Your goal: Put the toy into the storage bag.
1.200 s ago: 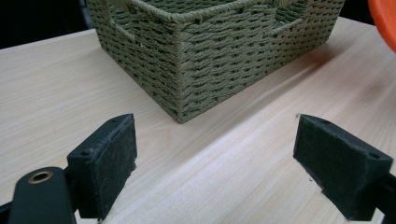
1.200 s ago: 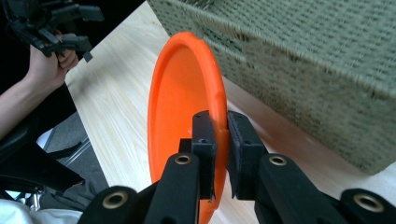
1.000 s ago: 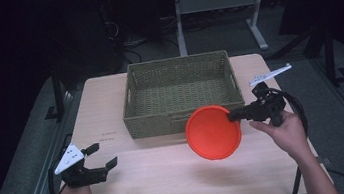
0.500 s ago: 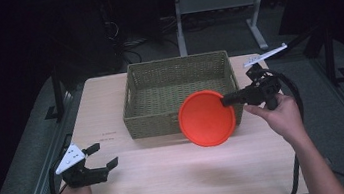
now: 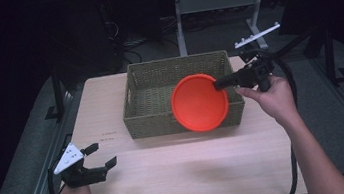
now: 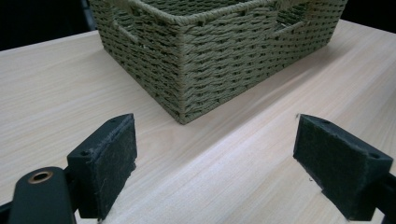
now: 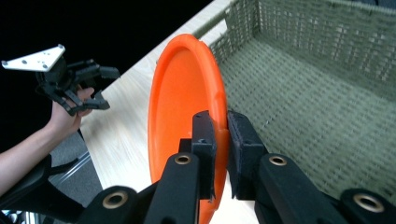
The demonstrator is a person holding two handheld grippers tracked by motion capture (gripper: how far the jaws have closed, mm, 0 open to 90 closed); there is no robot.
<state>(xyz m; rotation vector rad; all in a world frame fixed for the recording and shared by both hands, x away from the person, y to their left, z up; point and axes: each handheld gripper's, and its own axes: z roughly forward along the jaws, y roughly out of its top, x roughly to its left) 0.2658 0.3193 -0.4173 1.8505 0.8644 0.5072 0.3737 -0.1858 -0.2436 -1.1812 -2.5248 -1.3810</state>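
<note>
While the right claw (image 5: 219,85) pinches the orange plate (image 5: 199,102) at its three-o'clock rim, level it over the basket (image 5: 140,83) before lowering.

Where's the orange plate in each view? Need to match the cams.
High view: orange plate right of centre, tilted on edge over the front wall of the basket, held at its right rim by the right gripper.
Left gripper view: not in it; the basket corner sits at top centre.
Right gripper view: plate at centre, edge-on, rim pinched between the jaws.
Shared landmark: the woven basket.
</note>
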